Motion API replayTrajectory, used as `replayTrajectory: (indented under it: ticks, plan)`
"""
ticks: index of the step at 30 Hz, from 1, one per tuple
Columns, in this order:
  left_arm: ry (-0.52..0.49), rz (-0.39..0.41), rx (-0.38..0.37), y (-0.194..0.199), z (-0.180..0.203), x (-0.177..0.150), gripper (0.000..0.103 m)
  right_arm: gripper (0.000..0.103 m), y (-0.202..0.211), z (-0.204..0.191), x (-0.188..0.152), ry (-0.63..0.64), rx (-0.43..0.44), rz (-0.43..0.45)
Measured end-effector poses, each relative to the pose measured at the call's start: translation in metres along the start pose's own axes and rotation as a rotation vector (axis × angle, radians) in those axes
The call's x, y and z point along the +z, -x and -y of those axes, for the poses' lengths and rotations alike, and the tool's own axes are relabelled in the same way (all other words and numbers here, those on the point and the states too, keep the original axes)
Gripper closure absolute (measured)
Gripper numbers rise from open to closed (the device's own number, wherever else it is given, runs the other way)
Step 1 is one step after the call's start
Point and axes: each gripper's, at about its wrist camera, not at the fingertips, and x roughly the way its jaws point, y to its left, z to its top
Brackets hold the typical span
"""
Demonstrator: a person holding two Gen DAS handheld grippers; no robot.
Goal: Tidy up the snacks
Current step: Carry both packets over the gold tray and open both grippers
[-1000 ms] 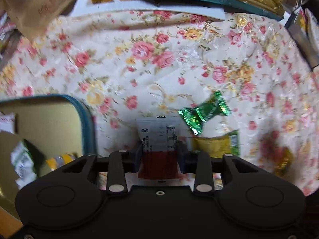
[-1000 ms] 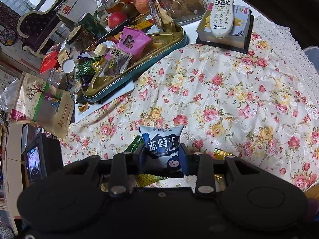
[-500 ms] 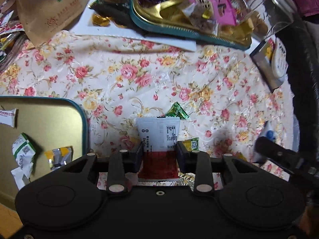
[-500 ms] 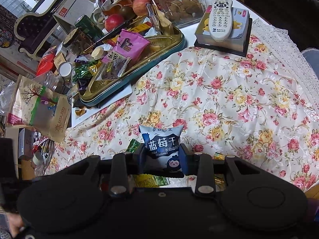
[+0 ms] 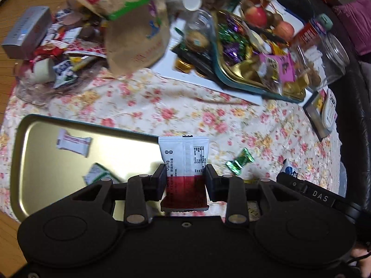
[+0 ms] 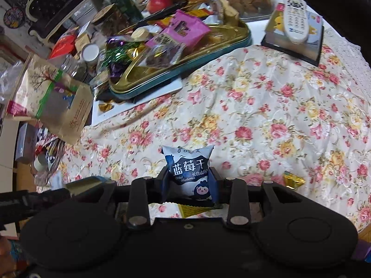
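Gold tray [image 5: 34, 185], two packets inside

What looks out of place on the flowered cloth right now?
A green candy and a gold wrapper lie loose on the cloth, outside both trays. The near tray holds only a few packets; the far tray is heaped untidily.

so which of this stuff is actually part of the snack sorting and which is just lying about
Part of the job:
- white-and-red packet in the left gripper
- dried blueberry packet in the right gripper
- gold tray
- green candy

Just lying about:
- remote control
- apple
- brown paper bag
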Motion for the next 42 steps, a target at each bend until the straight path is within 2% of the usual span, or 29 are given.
replayTrajectory:
  ticks: [5,10,13,18,22,27,31,36,42]
  plan:
    - [0.073,0.021,0.023,0.013,-0.048,0.000,0.060,0.066,-0.008,-0.027,-0.007,0.049,0.007,-0.014]
    - [0.141,0.039,0.090,0.018,-0.096,-0.003,0.060,0.066,-0.009,-0.058,-0.013,0.097,0.034,-0.012]
    - [0.175,0.032,0.125,0.017,-0.122,-0.007,0.060,0.066,-0.009,-0.078,-0.017,0.132,0.058,-0.010]
    - [0.213,0.016,0.136,0.017,-0.151,-0.012,0.059,0.066,-0.012,-0.110,-0.025,0.181,0.098,-0.019]
    - [0.228,0.040,0.182,0.021,-0.161,-0.013,0.058,0.066,-0.013,-0.135,-0.034,0.218,0.129,-0.029]
    - [0.198,0.071,0.253,0.028,-0.164,-0.013,0.055,0.066,-0.014,-0.164,-0.042,0.262,0.173,-0.043]
    - [0.205,0.045,0.178,0.026,-0.168,-0.013,0.055,0.066,-0.017,-0.179,-0.047,0.290,0.195,-0.051]
    - [0.221,0.026,0.194,0.020,-0.167,-0.013,0.056,0.066,-0.023,-0.189,-0.051,0.299,0.217,-0.068]
    - [0.201,0.000,0.137,0.017,-0.157,-0.011,0.056,0.060,-0.022,-0.194,-0.052,0.293,0.291,-0.079]
